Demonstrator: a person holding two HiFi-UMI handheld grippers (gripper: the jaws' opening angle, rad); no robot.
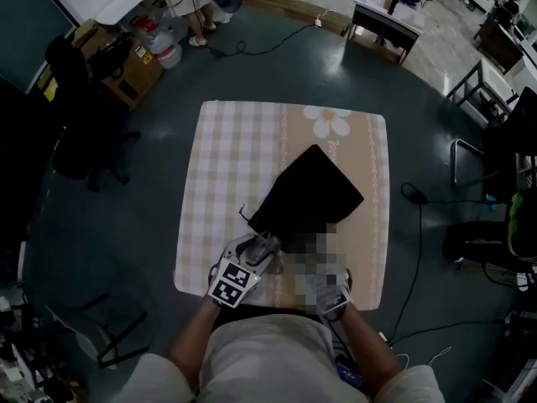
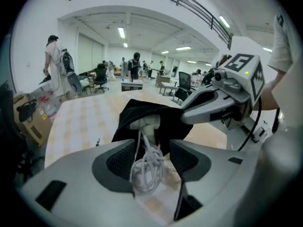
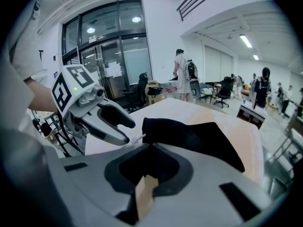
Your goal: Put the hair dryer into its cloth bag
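The black cloth bag lies in the middle of the table, its mouth towards me. A white part of the hair dryer shows in the bag's mouth. Its white cord trails out in a loose coil on the tabletop. My left gripper stands open around that coil, and the pads do not press on it. My right gripper is shut on the bag's rim at the right side of the mouth. In the head view the left gripper is at the bag's near corner; a mosaic patch hides the right one.
The table has a checked beige cover with a flower print at the far side. Its near edge is right below my hands. Around it are a dark floor with cables, a black chair, boxes, and people standing far back.
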